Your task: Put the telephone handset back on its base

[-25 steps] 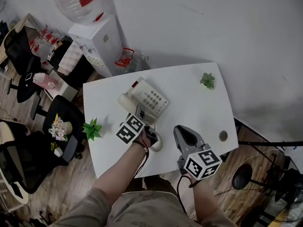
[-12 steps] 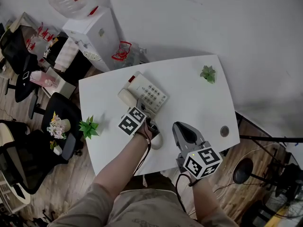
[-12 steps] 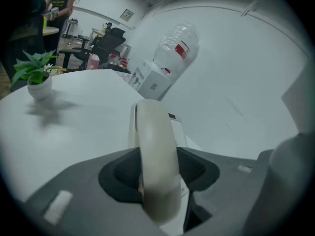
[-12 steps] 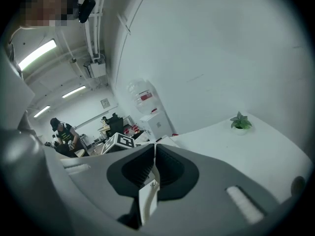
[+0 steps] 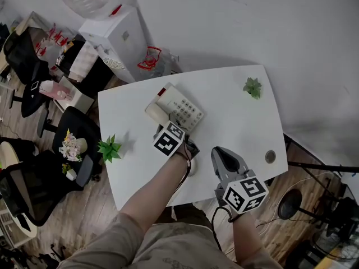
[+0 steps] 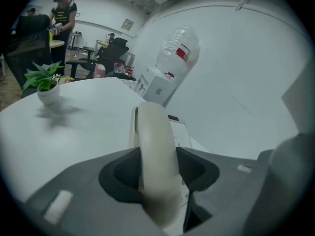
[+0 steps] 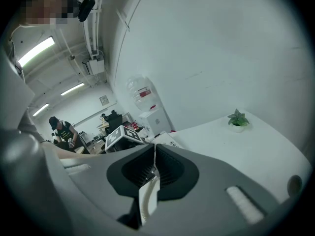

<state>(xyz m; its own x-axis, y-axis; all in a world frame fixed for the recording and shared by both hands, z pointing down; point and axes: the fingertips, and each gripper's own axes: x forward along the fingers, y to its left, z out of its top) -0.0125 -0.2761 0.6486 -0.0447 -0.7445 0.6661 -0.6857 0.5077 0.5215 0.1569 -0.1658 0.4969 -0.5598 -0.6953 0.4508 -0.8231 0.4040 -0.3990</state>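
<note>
Currently, step in hand: bringing the handset [image 6: 155, 146] onto its base [image 5: 182, 110].

Head view: left gripper [image 5: 182, 146] over the white table [image 5: 241, 122], just beside the base. Right gripper [image 5: 223, 157] at the table's front edge, apart from the phone.

Left gripper view: jaws clamped on the handset mid-length. Its far end lies alongside the base; contact cannot be made out.

Right gripper view: pads pressed together, nothing held.

Next move, as judged: line the handset up with the cradle, lower it, release. Only the gripper views show either grip.
</note>
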